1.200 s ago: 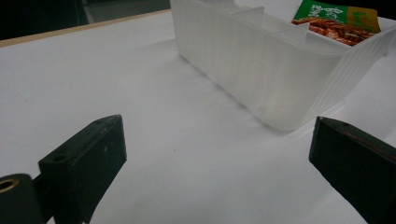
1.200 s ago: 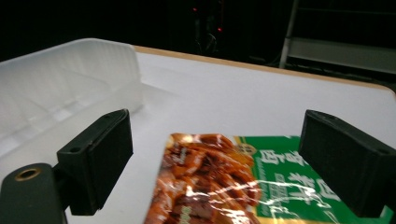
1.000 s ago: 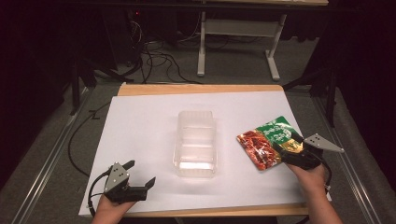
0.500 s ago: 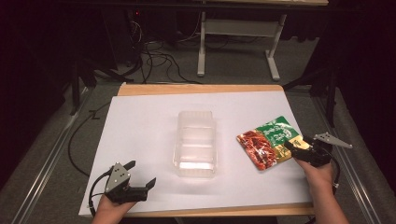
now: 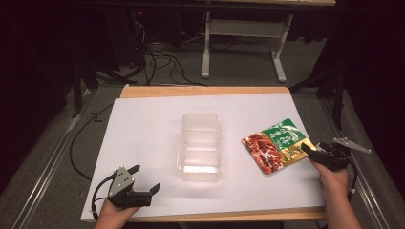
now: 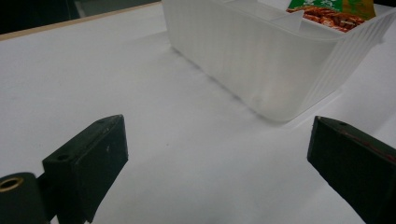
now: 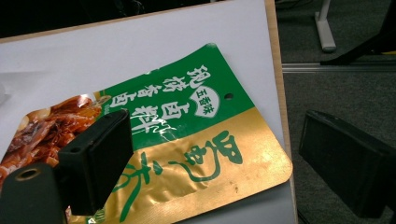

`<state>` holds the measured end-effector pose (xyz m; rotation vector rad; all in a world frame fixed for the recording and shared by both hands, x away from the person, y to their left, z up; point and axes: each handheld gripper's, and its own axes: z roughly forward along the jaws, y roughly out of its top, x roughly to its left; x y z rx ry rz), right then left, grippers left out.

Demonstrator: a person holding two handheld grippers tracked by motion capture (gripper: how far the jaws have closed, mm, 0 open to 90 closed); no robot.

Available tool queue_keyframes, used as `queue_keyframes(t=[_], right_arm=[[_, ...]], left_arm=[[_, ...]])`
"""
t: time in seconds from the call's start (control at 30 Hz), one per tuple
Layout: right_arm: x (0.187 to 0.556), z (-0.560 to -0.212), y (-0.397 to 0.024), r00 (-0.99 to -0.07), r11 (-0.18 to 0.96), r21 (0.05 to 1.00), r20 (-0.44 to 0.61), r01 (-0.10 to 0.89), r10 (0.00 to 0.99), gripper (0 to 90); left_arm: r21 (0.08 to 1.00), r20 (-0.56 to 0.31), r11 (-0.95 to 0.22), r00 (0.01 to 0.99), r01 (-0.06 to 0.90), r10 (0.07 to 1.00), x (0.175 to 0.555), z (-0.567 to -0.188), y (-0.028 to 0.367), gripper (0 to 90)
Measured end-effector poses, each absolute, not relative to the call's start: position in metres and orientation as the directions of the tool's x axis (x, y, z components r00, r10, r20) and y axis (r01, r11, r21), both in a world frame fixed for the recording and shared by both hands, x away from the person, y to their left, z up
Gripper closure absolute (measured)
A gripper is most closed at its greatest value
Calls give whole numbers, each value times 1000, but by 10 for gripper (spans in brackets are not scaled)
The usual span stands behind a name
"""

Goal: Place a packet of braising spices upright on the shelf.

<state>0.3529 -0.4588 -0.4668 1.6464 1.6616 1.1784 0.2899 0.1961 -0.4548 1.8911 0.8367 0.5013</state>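
Note:
A clear plastic container stands empty in the middle of the white table cover. Right of it lies a flat green, gold and red food pouch. My right gripper is open at the pouch's gold near-right corner. In the right gripper view its left jaw hangs over the pouch and its right jaw is past the table's edge, so the right gripper holds nothing. My left gripper rests open at the front left. The left gripper faces the container, apart from it.
The table's wooden edge runs along the far side, and the right edge is close beside the pouch. Beyond the table are cables and a grey desk frame on the dark floor. Bare white cover lies left of the container.
My right gripper has drawn back to the right, off the pouch's corner toward the table's edge. The pouch, the container and the left gripper stay where they were.

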Motion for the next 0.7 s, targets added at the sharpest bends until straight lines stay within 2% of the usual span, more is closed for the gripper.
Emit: queue_keyframes(t=[0.33,0.5,0.7], right_arm=[[361,-473,-465,-123,-160,807,276,568,953,119],[367,-475,-468,-86,-191,769,304,610,949,122],[367,-475,-467,-94,-185,764,305,619,948,143]], left_arm=[[894,-14,-297,683,336,731,290,-456,196,59],[893,-14,-299,685,337,729,290,-456,195,60],[892,-15,-301,689,336,725,290,-456,194,60]])
